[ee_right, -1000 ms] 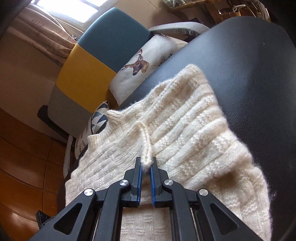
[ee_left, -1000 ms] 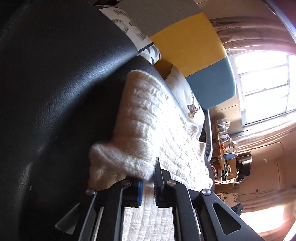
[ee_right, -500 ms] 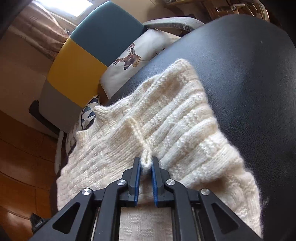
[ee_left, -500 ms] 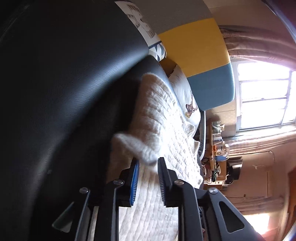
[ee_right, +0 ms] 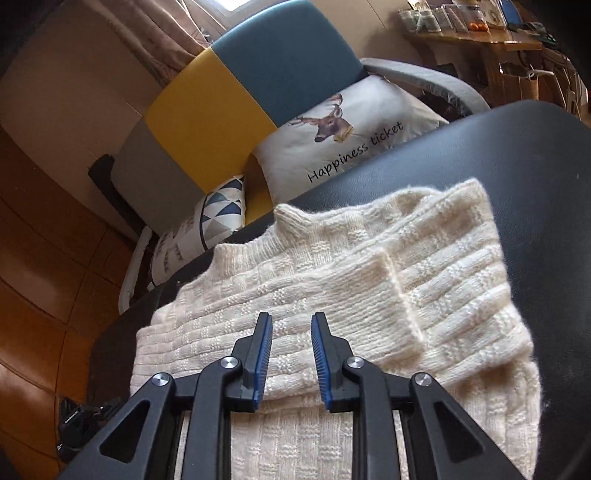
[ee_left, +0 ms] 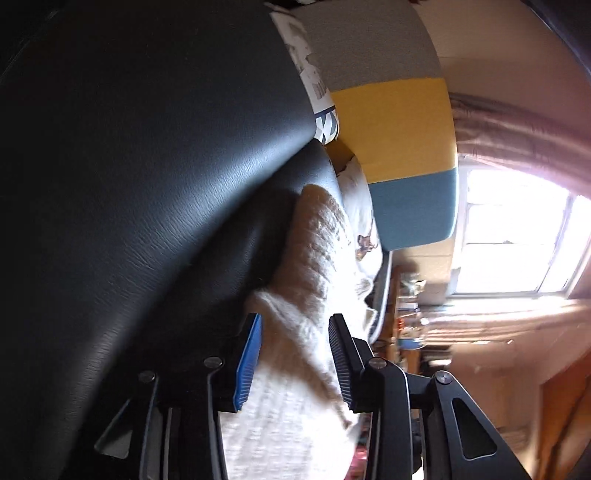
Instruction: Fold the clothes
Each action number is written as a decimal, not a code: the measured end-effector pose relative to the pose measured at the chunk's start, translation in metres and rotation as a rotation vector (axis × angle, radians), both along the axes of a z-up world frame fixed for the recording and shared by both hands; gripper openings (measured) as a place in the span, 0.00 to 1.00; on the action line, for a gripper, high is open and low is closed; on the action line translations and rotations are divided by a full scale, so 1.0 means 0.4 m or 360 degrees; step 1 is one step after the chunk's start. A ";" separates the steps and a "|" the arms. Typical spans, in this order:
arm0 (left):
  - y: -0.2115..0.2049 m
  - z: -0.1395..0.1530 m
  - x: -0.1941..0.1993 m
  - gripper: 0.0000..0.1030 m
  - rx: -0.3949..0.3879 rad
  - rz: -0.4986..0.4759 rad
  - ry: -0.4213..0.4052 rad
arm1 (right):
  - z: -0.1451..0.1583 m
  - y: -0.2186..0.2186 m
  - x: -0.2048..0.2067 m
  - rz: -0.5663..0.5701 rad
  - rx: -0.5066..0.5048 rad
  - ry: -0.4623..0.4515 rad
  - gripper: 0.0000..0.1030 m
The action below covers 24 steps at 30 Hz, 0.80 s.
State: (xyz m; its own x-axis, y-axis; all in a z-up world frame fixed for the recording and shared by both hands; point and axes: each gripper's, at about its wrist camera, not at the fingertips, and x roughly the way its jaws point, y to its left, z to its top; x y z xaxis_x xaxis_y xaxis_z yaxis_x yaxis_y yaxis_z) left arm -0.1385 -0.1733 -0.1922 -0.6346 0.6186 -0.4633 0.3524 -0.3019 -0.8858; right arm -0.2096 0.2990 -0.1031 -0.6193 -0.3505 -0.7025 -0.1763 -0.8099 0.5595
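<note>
A cream knitted sweater [ee_right: 332, 280] lies flat on a black leather surface [ee_right: 528, 177], collar toward the far edge. One sleeve is folded across the body, its cuff [ee_right: 402, 295] resting just right of my right gripper [ee_right: 291, 328], which hovers open above the knit with nothing between its blue pads. In the left wrist view the sweater [ee_left: 314, 266] appears edge-on against the black leather [ee_left: 147, 184]. My left gripper [ee_left: 295, 328] stands open, its fingers on either side of a raised fold of the knit without pinching it.
Behind the leather surface stands a grey, yellow and teal chair [ee_right: 229, 99] with a deer-print pillow [ee_right: 343, 133] and a triangle-pattern pillow [ee_right: 218, 218]. A cluttered wooden shelf [ee_right: 480, 26] sits at the back right. Wooden floor [ee_right: 40, 277] lies to the left.
Both grippers were shut on folds of the sweater one second ago. Both have opened and let the knit go; the sleeve now lies flat across the body.
</note>
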 end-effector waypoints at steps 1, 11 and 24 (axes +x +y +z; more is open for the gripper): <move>0.009 -0.001 -0.007 0.36 0.0018 -0.0009 -0.0002 | -0.015 0.002 -0.001 -0.0004 -0.0011 -0.0010 0.21; 0.076 0.001 -0.014 0.07 -0.0453 0.0029 -0.0023 | -0.121 0.041 0.030 -0.0032 -0.0119 0.0001 0.04; -0.040 0.072 -0.095 0.48 -0.0478 -0.0092 0.0074 | -0.037 0.085 0.006 0.0035 -0.0243 0.0082 0.24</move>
State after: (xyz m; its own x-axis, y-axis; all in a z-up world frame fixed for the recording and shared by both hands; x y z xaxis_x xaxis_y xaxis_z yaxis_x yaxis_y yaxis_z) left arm -0.1767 -0.1894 -0.1633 -0.6269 0.4941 -0.6024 0.2884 -0.5711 -0.7686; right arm -0.2074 0.3328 -0.1180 -0.6443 -0.4646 -0.6075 -0.1272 -0.7182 0.6842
